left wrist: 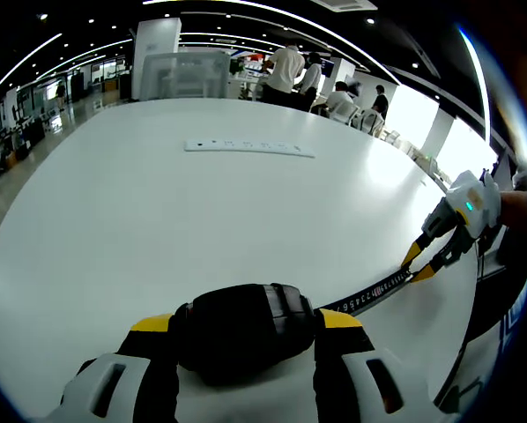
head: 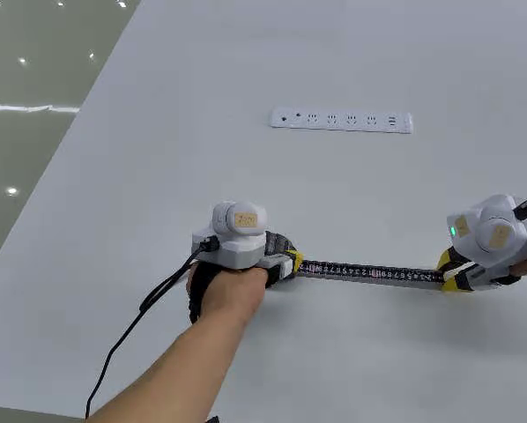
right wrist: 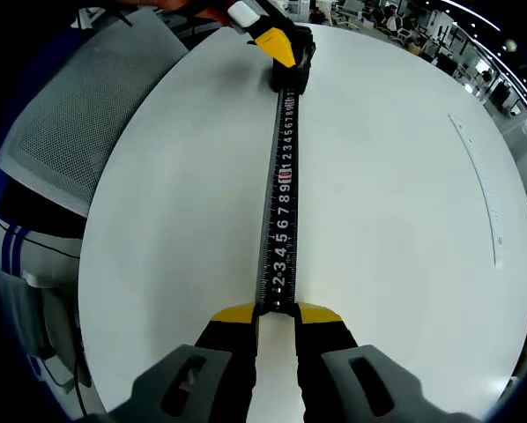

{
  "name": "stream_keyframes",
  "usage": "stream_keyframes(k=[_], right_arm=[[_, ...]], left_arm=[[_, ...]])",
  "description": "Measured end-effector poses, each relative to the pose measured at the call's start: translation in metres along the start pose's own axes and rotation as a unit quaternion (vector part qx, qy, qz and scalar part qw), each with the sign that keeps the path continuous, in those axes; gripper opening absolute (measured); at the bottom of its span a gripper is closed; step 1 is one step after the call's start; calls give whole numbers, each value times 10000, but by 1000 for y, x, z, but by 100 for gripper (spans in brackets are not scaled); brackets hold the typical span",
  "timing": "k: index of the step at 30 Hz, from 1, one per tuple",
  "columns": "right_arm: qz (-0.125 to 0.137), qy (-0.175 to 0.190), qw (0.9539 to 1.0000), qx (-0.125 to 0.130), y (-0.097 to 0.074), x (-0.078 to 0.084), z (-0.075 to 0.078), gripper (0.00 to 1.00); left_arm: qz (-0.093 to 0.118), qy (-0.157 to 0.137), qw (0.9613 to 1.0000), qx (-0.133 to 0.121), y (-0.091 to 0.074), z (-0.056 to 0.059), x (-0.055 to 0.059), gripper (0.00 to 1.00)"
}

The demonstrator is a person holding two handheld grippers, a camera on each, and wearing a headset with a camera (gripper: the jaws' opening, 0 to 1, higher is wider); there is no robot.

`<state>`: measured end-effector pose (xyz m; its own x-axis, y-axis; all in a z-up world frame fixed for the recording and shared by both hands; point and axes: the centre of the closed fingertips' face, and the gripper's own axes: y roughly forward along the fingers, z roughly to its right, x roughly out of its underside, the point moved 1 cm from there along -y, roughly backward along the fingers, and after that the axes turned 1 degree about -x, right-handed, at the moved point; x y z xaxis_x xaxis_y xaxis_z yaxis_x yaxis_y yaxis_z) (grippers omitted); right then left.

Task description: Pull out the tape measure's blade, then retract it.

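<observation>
Left gripper sits at the bottom middle of its own view. Its jaws are clamped on either side of the black tape measure body, with the yellow jaw tips peeking out left and right of it. In the head view it's the one at lower centre, with the person's hand wrapped round the back of it. A black cable trails off toward the lower left corner.

Right gripper is at the bottom of its view, jaws pinched down narrow on the end of the blade. The numbers start right at the yellow tips. Pretty sure it's got the end hook, but the jaws cover it so I can't say for certain. In the head view it's over at the right edge, about level with the left one.

Blade is pulled out along the white desk, running straight between the two grippers across the lower part of the head view. It's black with white numerals and a few red marks partway along.

Further out, a white power strip lies on the desk in the upper middle of the head view, well apart from the tape. A grey mesh chair shows at upper left of the right gripper view. Some people stand at the top of the left gripper view, past the far edge of the desk.
</observation>
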<state>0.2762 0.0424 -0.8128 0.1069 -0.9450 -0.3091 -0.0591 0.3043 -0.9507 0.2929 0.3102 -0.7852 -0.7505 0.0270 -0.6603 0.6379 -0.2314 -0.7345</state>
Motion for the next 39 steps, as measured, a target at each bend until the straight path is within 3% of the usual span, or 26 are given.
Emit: stream_keyframes(k=[13,39], right_arm=[[2,74,10000,11,0,0,0,12],[239,208,9995,-15,8,-25,2,12]], left_arm=[[38,54,10000,9,0,-1,0,57],[56,92,9999,57,-1,0,1,57]])
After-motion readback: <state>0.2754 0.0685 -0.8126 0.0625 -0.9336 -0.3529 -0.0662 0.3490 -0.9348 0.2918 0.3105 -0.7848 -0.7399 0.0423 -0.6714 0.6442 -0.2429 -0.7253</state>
